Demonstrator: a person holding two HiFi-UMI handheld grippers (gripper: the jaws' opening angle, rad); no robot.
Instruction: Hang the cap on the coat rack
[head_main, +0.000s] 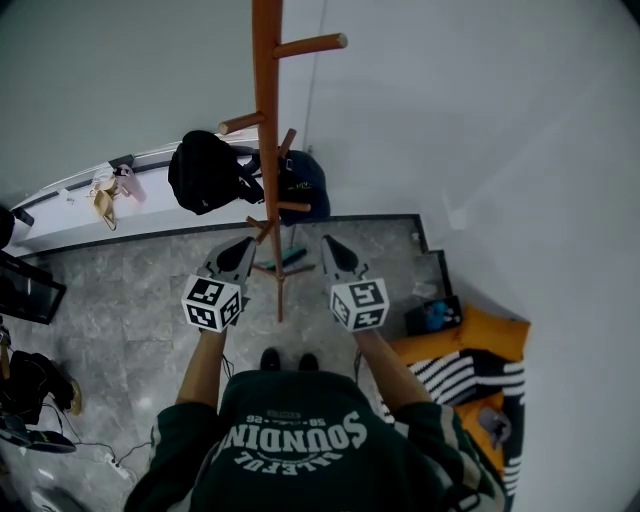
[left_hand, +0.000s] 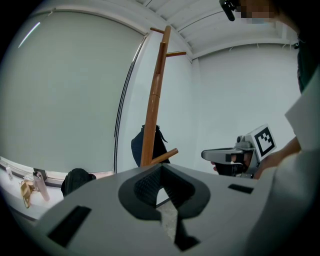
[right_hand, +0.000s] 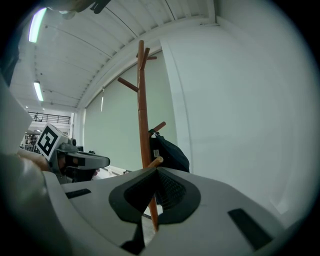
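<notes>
A tall wooden coat rack (head_main: 266, 120) stands against the pale wall in front of me. A dark navy cap (head_main: 303, 185) hangs on one of its lower pegs, on the right side of the pole. It also shows behind the pole as the cap (left_hand: 152, 144) in the left gripper view and the cap (right_hand: 171, 152) in the right gripper view. My left gripper (head_main: 243, 250) and right gripper (head_main: 335, 248) hover side by side below the cap, one on each side of the pole. Both are shut, hold nothing and are apart from the cap.
A black bag (head_main: 205, 172) rests on the white sill left of the rack, next to small bottles (head_main: 110, 190). Orange and striped fabric (head_main: 470, 370) and a small dark box (head_main: 435, 315) lie on the floor at right. Dark gear and cables (head_main: 30, 395) sit at left.
</notes>
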